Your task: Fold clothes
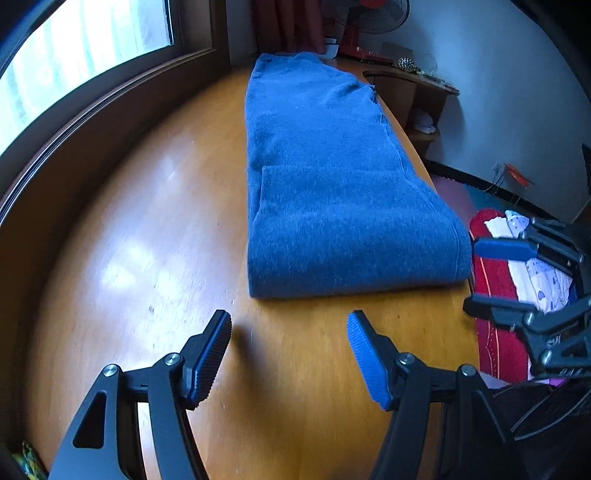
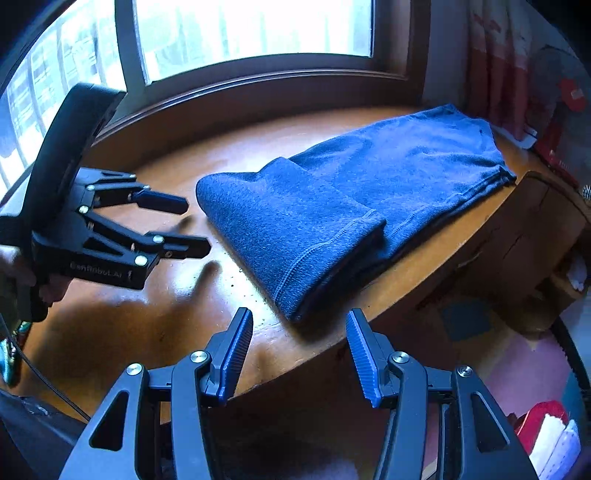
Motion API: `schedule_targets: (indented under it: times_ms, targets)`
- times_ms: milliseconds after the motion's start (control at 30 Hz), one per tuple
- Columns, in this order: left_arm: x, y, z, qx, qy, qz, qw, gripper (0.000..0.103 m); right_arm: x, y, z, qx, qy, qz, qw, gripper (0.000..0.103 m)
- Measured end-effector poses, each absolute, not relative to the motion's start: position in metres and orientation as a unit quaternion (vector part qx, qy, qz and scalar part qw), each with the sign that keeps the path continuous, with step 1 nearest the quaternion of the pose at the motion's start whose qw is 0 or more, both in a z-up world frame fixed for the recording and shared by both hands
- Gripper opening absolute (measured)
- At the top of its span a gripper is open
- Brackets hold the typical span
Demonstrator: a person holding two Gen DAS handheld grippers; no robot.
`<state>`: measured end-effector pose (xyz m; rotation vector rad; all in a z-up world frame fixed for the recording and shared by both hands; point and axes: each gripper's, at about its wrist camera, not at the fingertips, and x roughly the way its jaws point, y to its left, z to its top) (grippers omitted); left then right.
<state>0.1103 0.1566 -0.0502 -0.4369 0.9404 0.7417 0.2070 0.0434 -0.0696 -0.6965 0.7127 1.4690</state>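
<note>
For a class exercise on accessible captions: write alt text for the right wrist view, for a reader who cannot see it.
A folded blue garment lies on a wooden table below a window, near the table's edge. The right gripper is open and empty in the foreground, short of the garment; the left gripper, also open, is at the left above the table.

The only readable text is a pale embossed brand mark on the black body of the left gripper, seen from the right wrist view; it reads roughly "GenRobot.AI", the first letter unclear. A small mark follows it, too blurred to tell. Nothing else carries readable lettering.
</note>
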Motion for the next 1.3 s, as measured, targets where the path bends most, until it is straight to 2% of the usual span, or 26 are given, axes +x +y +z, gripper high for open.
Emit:
schedule_targets:
  times_ms: [367,433,533,667,733,1033,1300]
  targets:
    - [0.119,0.164,-0.057,-0.177,0.431,0.326,0.823,0.063,0.198,0.057,-0.085,-0.314,0.291,0.640,0.638,0.052]
    - [0.121,0.161,-0.057,-0.173,0.428,0.320,0.827,0.052,0.199,0.059,-0.084,-0.311,0.290,0.643,0.637,0.048]
    - [0.123,0.157,-0.056,-0.167,0.426,0.316,0.831,0.044,0.200,0.059,-0.083,-0.314,0.284,0.642,0.639,0.034]
    - [0.118,0.152,-0.053,-0.187,0.421,0.313,0.831,0.035,0.202,0.059,-0.079,-0.319,0.283,0.651,0.628,0.028]
    - [0.114,0.148,-0.047,-0.196,0.417,0.307,0.833,0.034,0.204,0.054,-0.072,-0.314,0.287,0.663,0.616,0.025]
    - [0.104,0.114,-0.009,-0.211,0.417,0.284,0.837,0.034,0.237,0.037,-0.034,-0.244,0.360,0.715,0.548,0.023]
    - [0.119,0.127,0.009,-0.214,0.404,0.307,0.835,0.034,0.260,0.042,-0.023,-0.200,0.374,0.710,0.562,0.023]
